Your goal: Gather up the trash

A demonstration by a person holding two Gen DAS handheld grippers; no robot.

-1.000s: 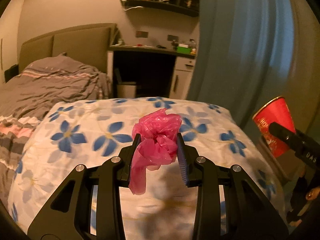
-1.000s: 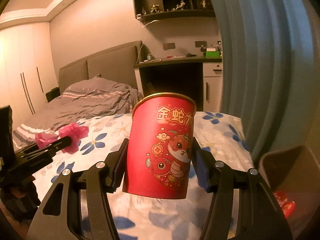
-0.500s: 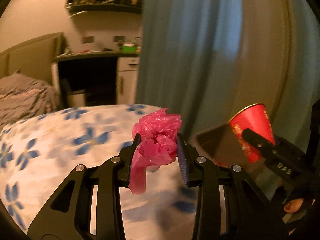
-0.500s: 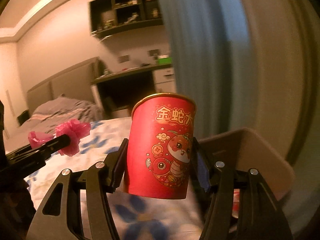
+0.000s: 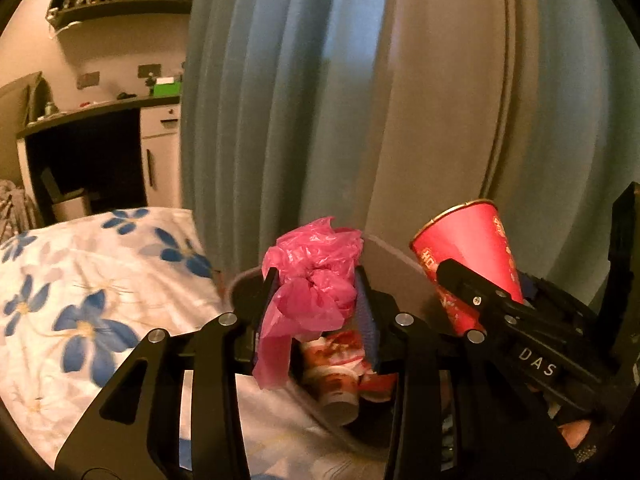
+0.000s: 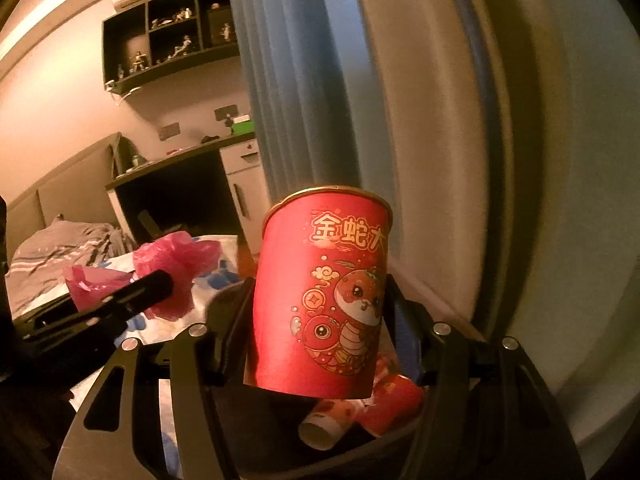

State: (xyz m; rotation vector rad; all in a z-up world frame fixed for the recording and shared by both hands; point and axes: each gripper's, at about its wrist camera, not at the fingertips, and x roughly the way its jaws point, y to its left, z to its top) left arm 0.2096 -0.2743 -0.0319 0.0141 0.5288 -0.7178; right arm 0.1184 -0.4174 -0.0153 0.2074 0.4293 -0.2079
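My left gripper is shut on a crumpled pink plastic bag and holds it above the open trash bin. My right gripper is shut on a red paper cup with a cartoon snake print, upright, also above the bin. The cup and right gripper show at the right of the left wrist view. The pink bag shows at the left of the right wrist view. Red cups and wrappers lie inside the bin.
A bed with a white blue-flowered quilt lies left of the bin. Blue-grey curtains hang right behind it. A dark desk with a white cabinet and wall shelves stand at the back left.
Both grippers have swung right from over the bed to above the bin, each still holding its item. The bin's inside with trash has come into view.
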